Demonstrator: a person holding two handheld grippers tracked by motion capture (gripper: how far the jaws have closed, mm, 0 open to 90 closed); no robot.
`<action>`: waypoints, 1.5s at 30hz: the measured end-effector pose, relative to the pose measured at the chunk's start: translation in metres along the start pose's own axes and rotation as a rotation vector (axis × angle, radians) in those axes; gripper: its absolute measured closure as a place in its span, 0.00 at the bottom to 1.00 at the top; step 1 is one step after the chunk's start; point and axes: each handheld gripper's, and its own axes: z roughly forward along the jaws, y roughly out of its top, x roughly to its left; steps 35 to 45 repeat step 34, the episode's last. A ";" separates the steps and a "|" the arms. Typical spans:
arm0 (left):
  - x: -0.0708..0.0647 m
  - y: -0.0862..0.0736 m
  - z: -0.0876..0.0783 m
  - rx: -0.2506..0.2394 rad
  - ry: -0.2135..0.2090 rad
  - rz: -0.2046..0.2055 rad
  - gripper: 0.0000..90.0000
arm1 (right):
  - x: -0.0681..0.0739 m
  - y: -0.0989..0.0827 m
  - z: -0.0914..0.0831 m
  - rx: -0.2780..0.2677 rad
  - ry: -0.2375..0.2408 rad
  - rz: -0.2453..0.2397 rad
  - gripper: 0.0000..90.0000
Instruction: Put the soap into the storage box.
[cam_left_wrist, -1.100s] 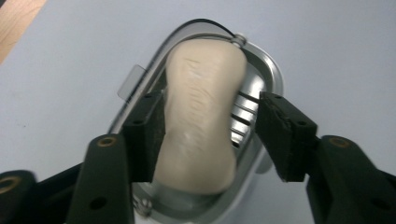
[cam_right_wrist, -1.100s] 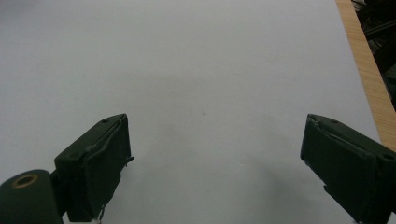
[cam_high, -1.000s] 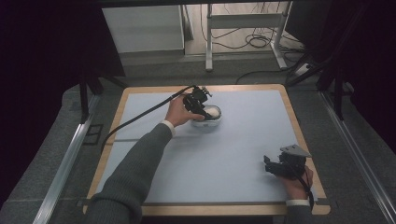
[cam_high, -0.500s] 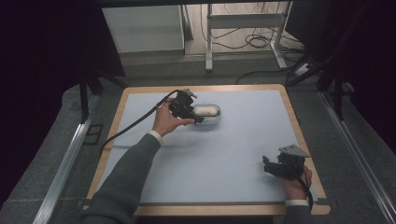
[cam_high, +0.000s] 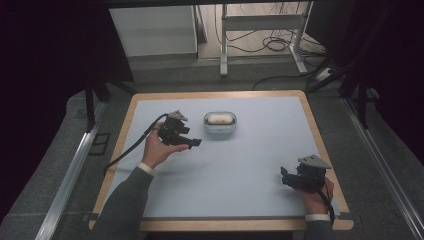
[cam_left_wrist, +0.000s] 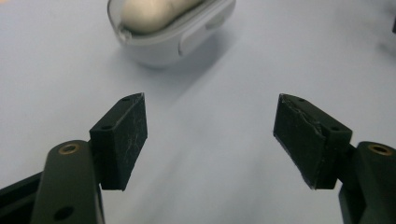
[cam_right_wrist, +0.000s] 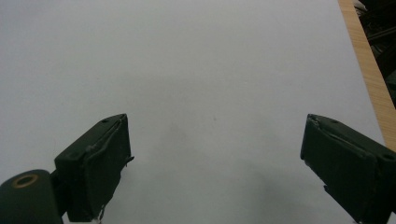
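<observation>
A small white lidded container (cam_high: 219, 123) with a pale rounded thing inside sits on the pale blue mat toward the far middle. In the left gripper view the container (cam_left_wrist: 168, 25) lies just beyond the jaws. My left gripper (cam_high: 194, 142) hovers to the container's left and a little nearer, apart from it. Its jaws have just been opening and stand open with nothing between them (cam_left_wrist: 210, 140). My right gripper (cam_high: 284, 176) rests near the front right of the mat, open over bare mat (cam_right_wrist: 215, 163).
The mat lies on a wooden table (cam_high: 310, 107) with its edge showing all round. A black cable (cam_high: 131, 147) trails from the left gripper off the table's left side. Metal rails (cam_high: 70, 165) flank the table; a white cabinet (cam_high: 152, 30) and floor cables stand beyond.
My left hand has drawn back from the container toward the left and nearer side, leaving it on the mat, and its jaws have spread. The right hand has stayed put.
</observation>
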 end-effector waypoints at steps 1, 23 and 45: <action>-0.001 -0.007 -0.003 -0.011 0.007 -0.012 0.29 | 0.000 0.000 0.000 0.001 0.001 -0.001 0.09; -0.008 -0.119 -0.032 -0.047 0.129 -0.123 0.25 | 0.001 0.002 -0.003 -0.008 -0.008 0.000 0.09; -0.007 -0.118 -0.033 -0.068 0.113 -0.125 0.25 | 0.003 0.002 -0.003 -0.026 -0.008 -0.019 0.09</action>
